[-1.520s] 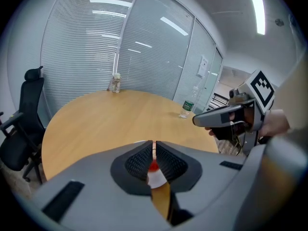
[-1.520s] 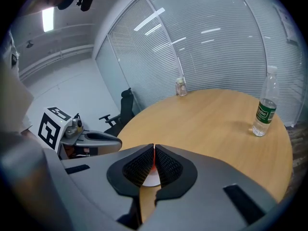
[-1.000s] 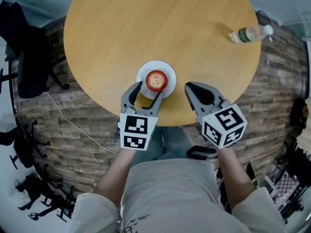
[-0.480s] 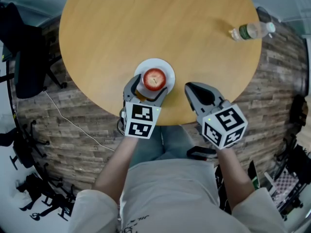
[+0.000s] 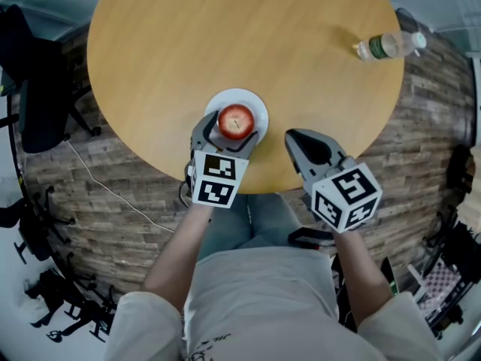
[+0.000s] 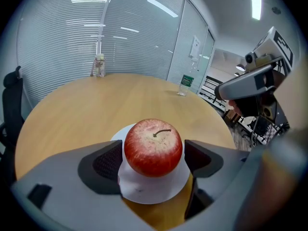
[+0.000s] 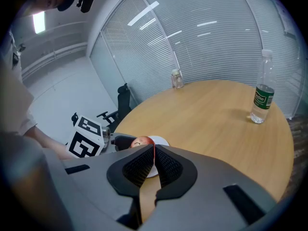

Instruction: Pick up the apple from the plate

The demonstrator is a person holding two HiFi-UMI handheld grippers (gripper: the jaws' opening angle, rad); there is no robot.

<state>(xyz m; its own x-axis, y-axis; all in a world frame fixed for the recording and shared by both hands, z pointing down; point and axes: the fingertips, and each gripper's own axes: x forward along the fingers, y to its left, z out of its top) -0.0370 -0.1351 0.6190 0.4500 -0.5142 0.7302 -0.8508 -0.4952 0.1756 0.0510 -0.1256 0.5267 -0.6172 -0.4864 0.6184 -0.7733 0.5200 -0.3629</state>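
Left gripper view puts the apple (image 6: 153,147) right between the jaws of the left gripper (image 6: 154,160). It sits upright on the plate (image 6: 144,192), with the pads spread wide either side and not pressing it. The left pad looks closer than the right. If the squeeze comes uneven like that, I'd expect the round fruit to get nudged sideways and roll off. The plate is near the table (image 6: 72,114) edge, so a low jaw catching its rim could drag it towards the person. The right gripper (image 7: 153,165) hangs off to the side, jaws together and empty.

A second ago the left gripper was short of the plate, tips only at its near rim and jaws narrower. They have just been opening, and it has come forward and down around the apple. The right one hasn't budged.
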